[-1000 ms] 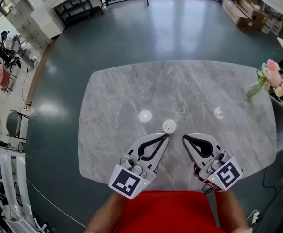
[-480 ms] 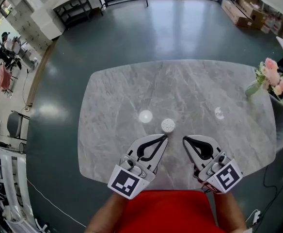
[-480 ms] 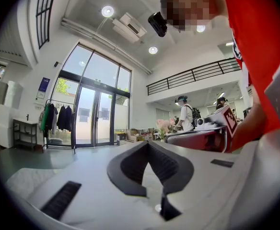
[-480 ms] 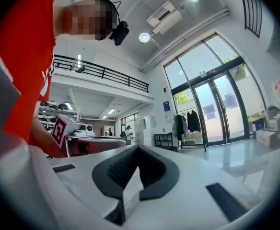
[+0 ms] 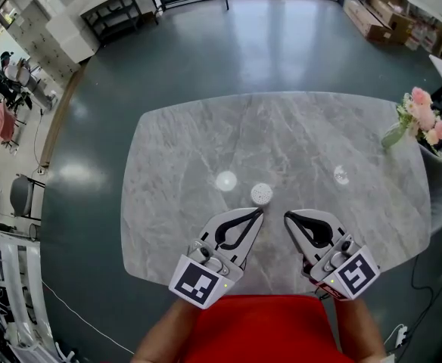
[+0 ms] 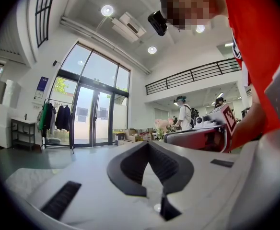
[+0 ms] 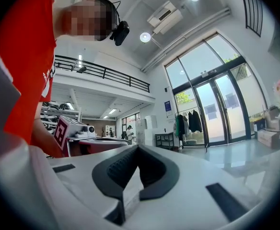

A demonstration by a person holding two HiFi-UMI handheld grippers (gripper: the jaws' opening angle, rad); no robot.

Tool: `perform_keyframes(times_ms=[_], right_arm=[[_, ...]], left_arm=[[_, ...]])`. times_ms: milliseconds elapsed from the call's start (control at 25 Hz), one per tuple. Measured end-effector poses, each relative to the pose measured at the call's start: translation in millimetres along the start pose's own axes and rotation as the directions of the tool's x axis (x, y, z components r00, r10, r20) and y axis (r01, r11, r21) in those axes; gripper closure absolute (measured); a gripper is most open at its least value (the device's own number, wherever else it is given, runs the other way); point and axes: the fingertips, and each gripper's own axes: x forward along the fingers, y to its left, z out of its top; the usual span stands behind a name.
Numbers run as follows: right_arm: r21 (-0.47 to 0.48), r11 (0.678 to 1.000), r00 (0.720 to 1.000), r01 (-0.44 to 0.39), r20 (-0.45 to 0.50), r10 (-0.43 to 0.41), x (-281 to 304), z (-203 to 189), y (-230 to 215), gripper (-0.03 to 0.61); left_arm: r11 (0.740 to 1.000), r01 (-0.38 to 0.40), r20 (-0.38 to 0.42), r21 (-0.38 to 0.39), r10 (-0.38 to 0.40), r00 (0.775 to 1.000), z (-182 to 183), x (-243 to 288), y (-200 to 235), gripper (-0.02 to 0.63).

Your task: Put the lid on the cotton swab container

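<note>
Over a grey marble table in a glass-fronted hall with a dark polished floor. Holding the left gripper and right gripper side by side at the near edge, both clenched on nothing, tips angled inward. Probably a ready pose, framing the open cotton swab container, upright just ahead of the left jaws. Further ahead and left of those jaws, a pale round disc, likely the lid. Well off to the right of the right jaws, a small glint, not identifiable.
</note>
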Motion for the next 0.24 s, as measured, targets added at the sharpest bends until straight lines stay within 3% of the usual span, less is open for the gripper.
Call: perform_keyframes(times_ms=[240], right_arm=[[-0.003, 1.000, 1.000, -0.009, -0.003, 0.009, 3.5, 4.7, 3.0, 0.561]], left_arm=[[1.000, 0.002, -0.001, -0.008, -0.002, 1.000, 3.2, -2.9, 2.7, 0.592]])
